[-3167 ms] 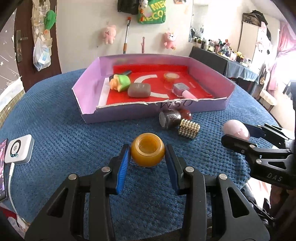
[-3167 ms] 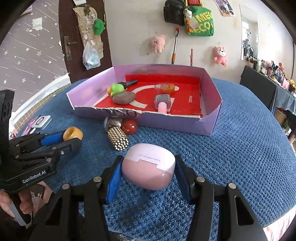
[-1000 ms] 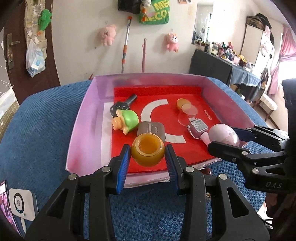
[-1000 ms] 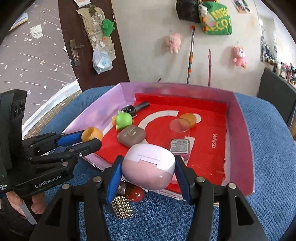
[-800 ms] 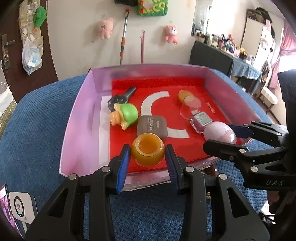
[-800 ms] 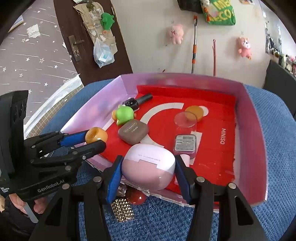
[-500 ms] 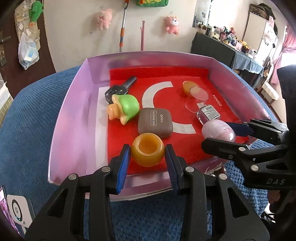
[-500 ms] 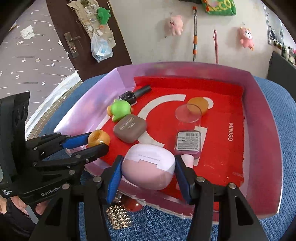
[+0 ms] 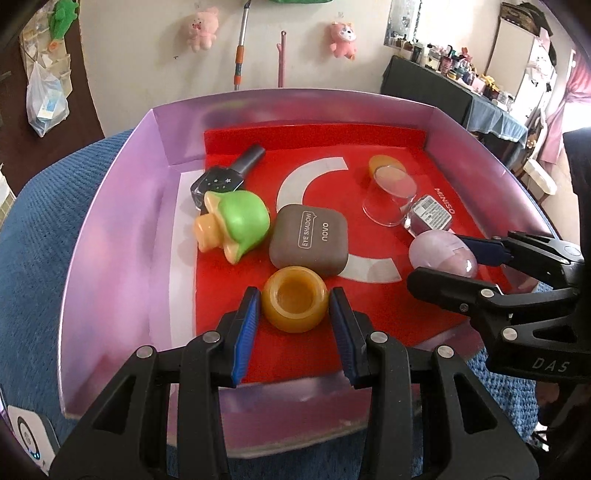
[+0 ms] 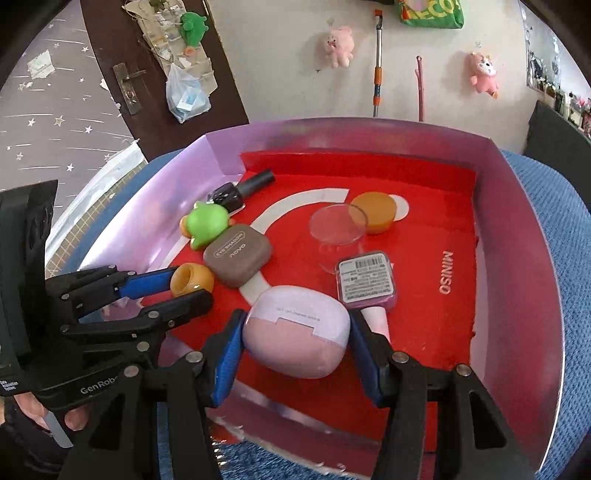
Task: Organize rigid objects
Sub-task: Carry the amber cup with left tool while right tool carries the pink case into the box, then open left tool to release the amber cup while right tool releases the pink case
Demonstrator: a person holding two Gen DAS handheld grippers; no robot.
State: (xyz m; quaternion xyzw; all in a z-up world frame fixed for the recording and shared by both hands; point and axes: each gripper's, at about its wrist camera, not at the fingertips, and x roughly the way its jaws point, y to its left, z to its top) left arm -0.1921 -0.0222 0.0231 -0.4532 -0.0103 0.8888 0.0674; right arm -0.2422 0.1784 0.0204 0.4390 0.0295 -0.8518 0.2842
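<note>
A: Amber jar [image 9: 294,303], squat, open-mouthed, clamped in left gripper [image 9: 293,325] low over the tray's [image 9: 110,236] red floor, just before the brown eyeshadow case [image 9: 309,239].

B: Pink case [image 10: 295,332] gripped by right gripper [image 10: 295,347]. Both have dropped lower into the tray than half a second ago, angled downward.

A cream wall [image 10: 280,66] carries two pink plush toys [image 9: 199,35], a green bag [image 10: 430,13] and a leaning pole [image 9: 241,55]; a brown door [image 10: 155,62] stands left, a dark cluttered sideboard [image 9: 436,92] right
</note>
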